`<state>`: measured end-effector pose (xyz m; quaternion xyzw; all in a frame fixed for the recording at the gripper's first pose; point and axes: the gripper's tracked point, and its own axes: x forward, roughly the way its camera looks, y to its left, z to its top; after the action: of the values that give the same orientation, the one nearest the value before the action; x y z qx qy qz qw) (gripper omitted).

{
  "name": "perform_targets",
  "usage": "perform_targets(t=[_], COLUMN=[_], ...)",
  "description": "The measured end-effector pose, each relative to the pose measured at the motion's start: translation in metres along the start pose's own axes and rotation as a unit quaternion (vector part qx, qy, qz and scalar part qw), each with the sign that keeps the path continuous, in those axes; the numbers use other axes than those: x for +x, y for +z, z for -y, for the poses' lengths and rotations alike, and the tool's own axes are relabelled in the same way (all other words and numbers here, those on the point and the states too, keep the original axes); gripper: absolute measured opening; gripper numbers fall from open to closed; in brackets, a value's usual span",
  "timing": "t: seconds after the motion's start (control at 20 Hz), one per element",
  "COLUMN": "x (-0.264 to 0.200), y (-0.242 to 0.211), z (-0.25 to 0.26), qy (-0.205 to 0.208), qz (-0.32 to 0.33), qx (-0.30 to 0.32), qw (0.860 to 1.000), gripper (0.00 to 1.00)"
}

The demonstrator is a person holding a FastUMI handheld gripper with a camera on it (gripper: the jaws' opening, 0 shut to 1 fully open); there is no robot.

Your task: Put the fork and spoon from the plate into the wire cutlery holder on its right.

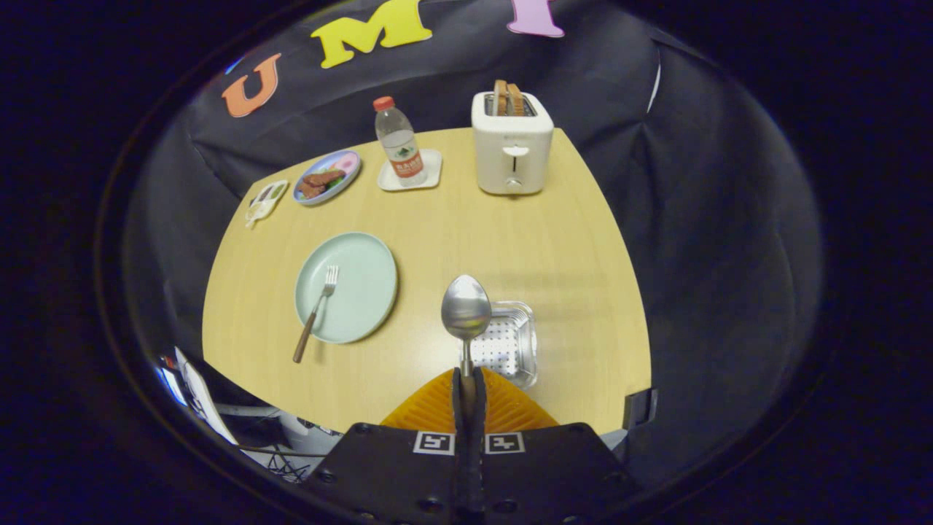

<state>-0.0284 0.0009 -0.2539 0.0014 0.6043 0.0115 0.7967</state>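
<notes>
Tool [467, 379]: fingers are pressed together on the thin handle of the spoon [466, 310], which is held upright ahead of them.
Spoon: polished metal, oval bowl, narrow stem; it is seen raised above the surface, in front of the near left part of the holder.
Wire cutlery holder [510, 343]: a small, shiny, box-shaped basket with rounded corners and a perforated bottom, standing just beyond the fingers, to the right of the plate.
Plate [346, 287]: round, pale green, smooth, with a shallow rim; it lies near the holder but apart from it.
Fork [315, 313]: metal tines rest on the plate, and its brown handle, seemingly wooden, overhangs the near rim.
Surface [466, 219]: light wood grain, matt.
Far items: a white toaster [512, 143] with bread, a water bottle [399, 143] on a coaster, and a dish of food [326, 177].
Risk: the slim, slick stem could pivot or slip in the grip; if released off-centre, the spoon could strike the holder's rim and tip or shift that light basket.
</notes>
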Motion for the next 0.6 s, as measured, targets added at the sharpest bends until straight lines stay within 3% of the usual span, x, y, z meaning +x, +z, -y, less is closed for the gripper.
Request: perform_targets(t=[0.35, 0.6], x=[0.009, 0.018], y=[-0.021, -0.015], z=[0.017, 0.016], qy=[0.008, 0.009], qz=[-0.068, -0.076], qx=[0.027, 0.046], qw=[0.997, 0.996], gripper=[0.01, 0.03])
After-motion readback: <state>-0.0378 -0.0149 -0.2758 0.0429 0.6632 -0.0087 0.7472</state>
